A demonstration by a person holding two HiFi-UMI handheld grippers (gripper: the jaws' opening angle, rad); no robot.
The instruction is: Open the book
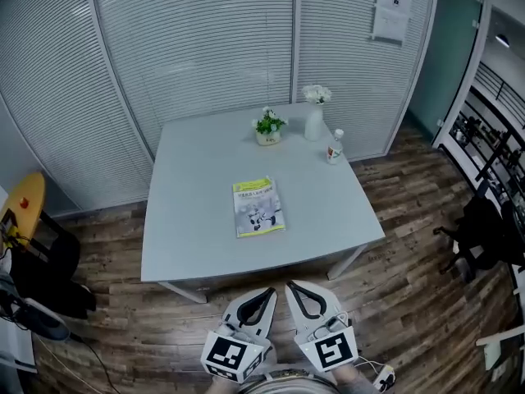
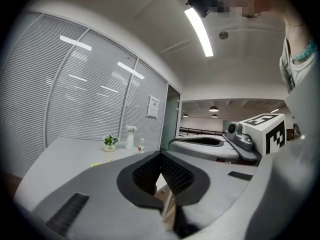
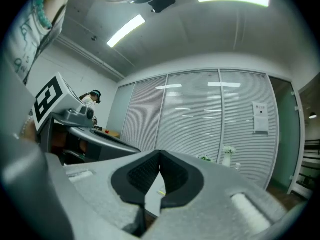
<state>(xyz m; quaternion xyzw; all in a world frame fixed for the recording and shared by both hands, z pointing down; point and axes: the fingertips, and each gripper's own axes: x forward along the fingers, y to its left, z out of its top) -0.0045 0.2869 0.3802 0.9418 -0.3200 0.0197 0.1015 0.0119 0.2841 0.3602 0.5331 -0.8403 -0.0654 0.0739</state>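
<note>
A thin softcover book (image 1: 258,207) with a grey and yellow-green cover was found lying flat and closed near the middle of the pale grey rectangular desk (image 1: 184,228). Its lower edge was turned toward the near side, where it could be reached from the person's standing place. The left tongs (image 1: 264,295) and the right tongs (image 1: 295,290) were held side by side over the brown wood-plank floor (image 1: 394,286), short of the desk's near edge and well apart from the book. They were pointed roughly level toward the book.

Both pairs of tongs were closed tip against tip, and nothing was gripped between them, as was shown in each gripper view. No part of the task was judged to have been done, since the cover lay shut and untouched; the approach was taken to be the step in hand. Closed tips were judged suited to being slid under the cover's free edge, though which edge was the spine could not be told.

A small green potted plant (image 1: 267,127), a white vase (image 1: 315,115) of white flowers and a small clear bottle (image 1: 335,148) were set along the far edge. They stood well apart from the book and were judged unlikely to be struck.
</note>
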